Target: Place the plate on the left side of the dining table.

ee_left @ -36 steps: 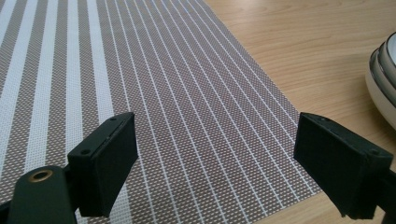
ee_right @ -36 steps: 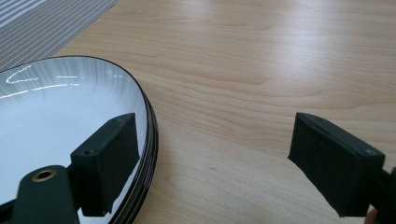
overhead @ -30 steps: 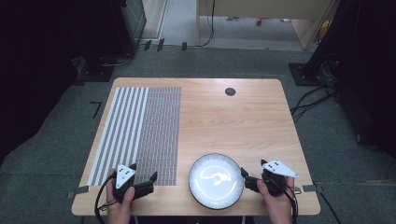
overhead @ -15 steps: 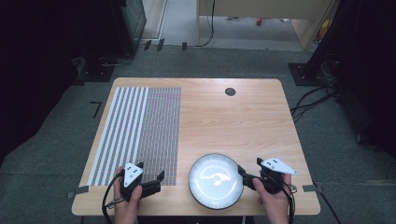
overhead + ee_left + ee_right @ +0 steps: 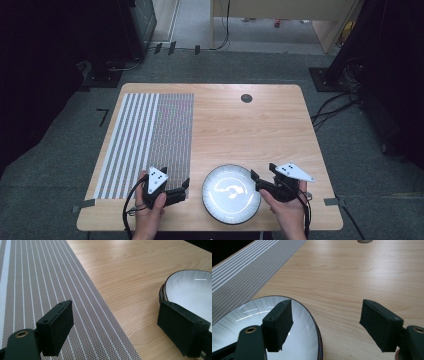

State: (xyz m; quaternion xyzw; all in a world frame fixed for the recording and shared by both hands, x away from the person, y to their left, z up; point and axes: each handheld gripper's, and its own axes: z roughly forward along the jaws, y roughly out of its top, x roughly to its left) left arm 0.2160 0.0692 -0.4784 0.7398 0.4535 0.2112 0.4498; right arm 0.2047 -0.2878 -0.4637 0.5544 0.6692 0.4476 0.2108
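A round plate, white inside with a dark rim, lies near the table's front edge. My right gripper is at its right edge. In the right gripper view the plate's rim lies between the jaws of the right gripper: one jaw is over the plate's inside, the other over bare wood. These jaws have just been closing and the pads do not press on the rim. My left gripper stands open just left of the plate. In the left gripper view the left gripper is empty, with the plate beside its right jaw.
A striped grey and white placemat covers the left part of the wooden table. A small dark round hole sits near the table's far edge. Cables and dark equipment lie on the floor around it.
My left gripper has moved to the right, off the placemat's corner and close to the plate. The right hand has stayed at the plate's right edge.
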